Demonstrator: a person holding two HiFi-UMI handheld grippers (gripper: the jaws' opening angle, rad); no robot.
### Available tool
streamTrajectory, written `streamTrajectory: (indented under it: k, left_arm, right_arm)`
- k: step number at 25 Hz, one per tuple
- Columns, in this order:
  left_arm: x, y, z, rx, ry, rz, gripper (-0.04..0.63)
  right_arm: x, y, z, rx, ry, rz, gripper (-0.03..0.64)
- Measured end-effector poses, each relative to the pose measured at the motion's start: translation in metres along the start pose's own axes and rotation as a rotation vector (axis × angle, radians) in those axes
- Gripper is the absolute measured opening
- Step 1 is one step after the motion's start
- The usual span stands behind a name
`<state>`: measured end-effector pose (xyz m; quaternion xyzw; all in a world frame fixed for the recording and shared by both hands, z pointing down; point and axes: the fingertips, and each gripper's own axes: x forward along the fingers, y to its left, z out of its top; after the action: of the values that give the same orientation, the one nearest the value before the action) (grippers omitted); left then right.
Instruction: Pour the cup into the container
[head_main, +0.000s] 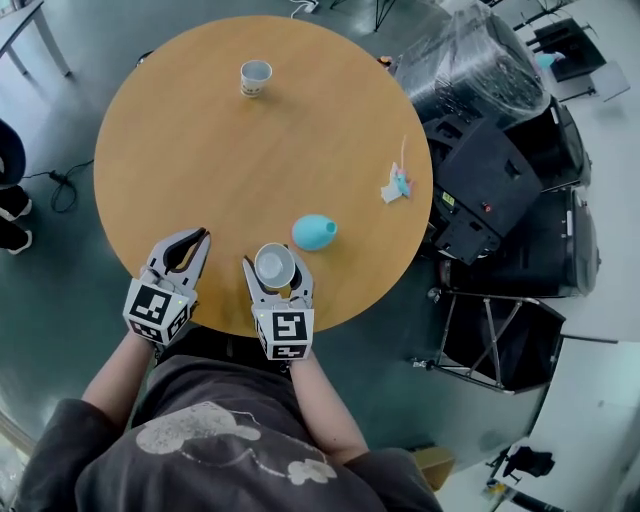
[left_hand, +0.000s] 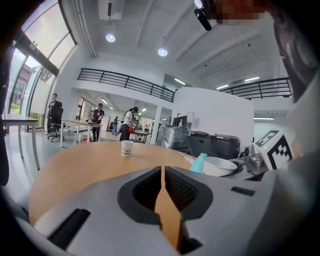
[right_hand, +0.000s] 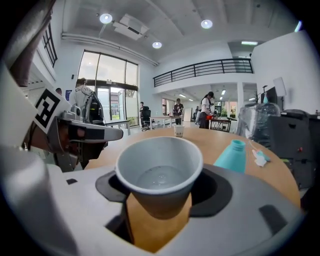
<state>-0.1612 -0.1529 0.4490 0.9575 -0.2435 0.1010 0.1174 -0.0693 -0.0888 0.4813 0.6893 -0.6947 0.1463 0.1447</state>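
Observation:
My right gripper (head_main: 275, 268) is shut on a white paper cup (head_main: 274, 264) and holds it upright just above the near edge of the round wooden table (head_main: 200, 150). In the right gripper view the cup (right_hand: 159, 170) sits between the jaws with a little clear liquid at its bottom. A teal bottle-shaped container (head_main: 314, 232) (right_hand: 231, 155) stands on the table just beyond and right of the cup. My left gripper (head_main: 200, 238) (left_hand: 162, 172) is shut with nothing in it, left of the cup.
A second paper cup (head_main: 255, 77) (left_hand: 127, 147) stands at the table's far side. A small white and blue scrap (head_main: 397, 185) lies near the right rim. Black cases and a wrapped bin (head_main: 470, 70) stand on the floor to the right.

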Motion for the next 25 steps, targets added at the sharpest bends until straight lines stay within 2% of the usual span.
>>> streamTrajectory:
  k: [6, 9, 14, 25]
  left_arm:
    - [0.012, -0.035, -0.001, 0.014, -0.004, -0.028, 0.029]
    - [0.023, -0.057, -0.002, 0.021, -0.007, -0.021, 0.029]
    - [0.038, -0.096, -0.005, 0.007, -0.024, 0.033, 0.029]
    - [0.064, -0.163, -0.005, -0.011, -0.051, 0.169, 0.029]
  right_arm:
    - [-0.031, -0.029, -0.012, 0.004, -0.012, -0.036, 0.302]
    - [-0.045, -0.048, -0.021, 0.012, -0.020, -0.024, 0.302]
    - [-0.064, -0.090, -0.038, -0.001, -0.016, 0.024, 0.302]
    - [-0.091, -0.176, -0.045, -0.036, -0.033, 0.098, 0.302]
